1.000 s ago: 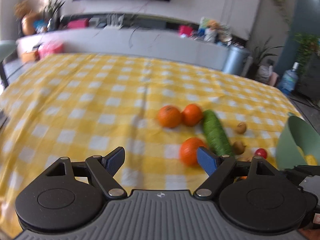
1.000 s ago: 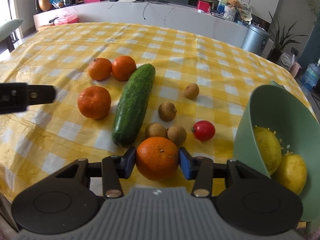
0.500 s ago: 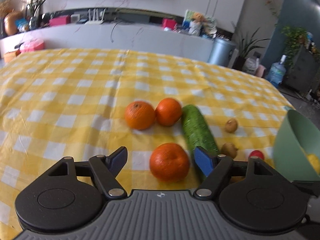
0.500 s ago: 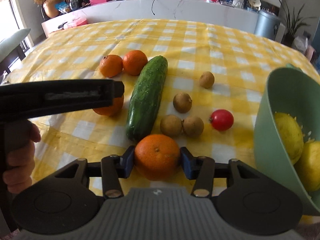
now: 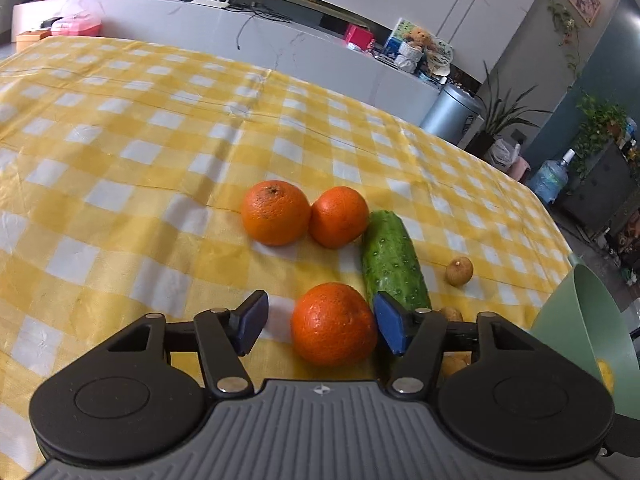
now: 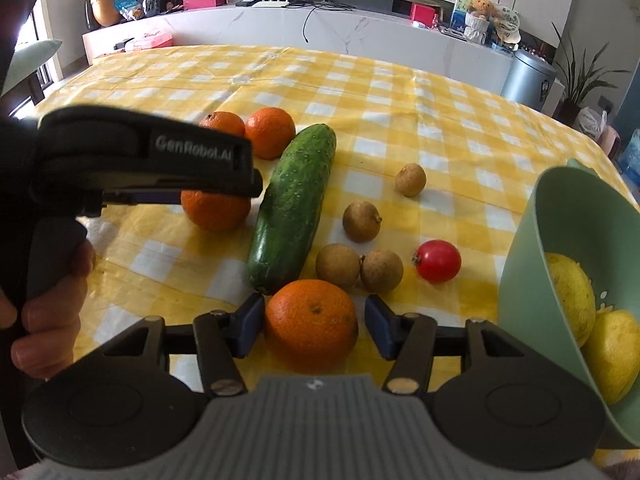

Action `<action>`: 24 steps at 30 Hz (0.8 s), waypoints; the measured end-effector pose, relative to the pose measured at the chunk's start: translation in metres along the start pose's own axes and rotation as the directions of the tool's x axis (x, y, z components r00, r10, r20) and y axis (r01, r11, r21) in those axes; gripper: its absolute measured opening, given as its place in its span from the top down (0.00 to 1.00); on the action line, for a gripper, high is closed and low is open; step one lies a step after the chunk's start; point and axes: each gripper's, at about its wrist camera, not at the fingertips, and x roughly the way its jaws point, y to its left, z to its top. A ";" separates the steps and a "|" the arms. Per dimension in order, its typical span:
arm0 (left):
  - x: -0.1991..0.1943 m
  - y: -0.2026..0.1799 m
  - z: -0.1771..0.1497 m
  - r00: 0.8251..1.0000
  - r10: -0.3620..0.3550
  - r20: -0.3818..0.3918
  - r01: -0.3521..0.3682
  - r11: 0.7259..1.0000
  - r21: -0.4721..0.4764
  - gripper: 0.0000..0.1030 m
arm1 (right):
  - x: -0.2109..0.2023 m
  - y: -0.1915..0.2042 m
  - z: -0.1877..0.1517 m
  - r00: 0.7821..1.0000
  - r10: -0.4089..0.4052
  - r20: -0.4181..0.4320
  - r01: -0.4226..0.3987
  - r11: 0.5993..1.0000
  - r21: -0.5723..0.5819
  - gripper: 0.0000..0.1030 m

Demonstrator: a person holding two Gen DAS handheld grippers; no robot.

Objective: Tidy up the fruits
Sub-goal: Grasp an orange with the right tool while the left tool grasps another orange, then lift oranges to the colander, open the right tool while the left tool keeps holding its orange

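Observation:
My left gripper (image 5: pixel 318 326) is open around an orange (image 5: pixel 333 323) on the yellow checked cloth; its right pad is close to the fruit, its left pad apart. Two more oranges (image 5: pixel 276 212) and a cucumber (image 5: pixel 394 260) lie beyond. My right gripper (image 6: pixel 316 330) is open around another orange (image 6: pixel 311 325), with small gaps on both sides. The left gripper (image 6: pixel 148 164) also shows in the right wrist view over its orange (image 6: pixel 216 210). A green bowl (image 6: pixel 532 240) at right holds yellow lemons (image 6: pixel 570 292).
Several small brown longans (image 6: pixel 362 222) and a red tomato (image 6: pixel 438 261) lie between the cucumber (image 6: pixel 294 208) and the bowl. The cloth (image 5: pixel 120 128) stretches far left and back. A white counter with clutter stands behind the table.
My left gripper has moved in and down so the near orange sits between its fingers. My right gripper's fingers have opened slightly off the orange they were pressing.

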 end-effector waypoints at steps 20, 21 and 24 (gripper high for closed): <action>-0.021 0.008 0.006 0.996 -0.057 0.061 0.063 0.992 -0.110 0.55 | -0.004 0.001 -0.001 1.000 0.008 0.020 -0.008 1.000 -0.012 0.58; -0.023 0.008 0.006 0.996 -0.055 0.065 0.062 0.992 -0.111 0.55 | -0.006 0.001 0.000 1.000 0.008 0.025 -0.008 1.000 -0.012 0.58; -0.028 0.006 0.006 0.996 -0.050 0.076 0.058 0.992 -0.109 0.55 | -0.012 0.001 0.000 0.998 0.009 0.057 -0.009 1.000 -0.009 0.58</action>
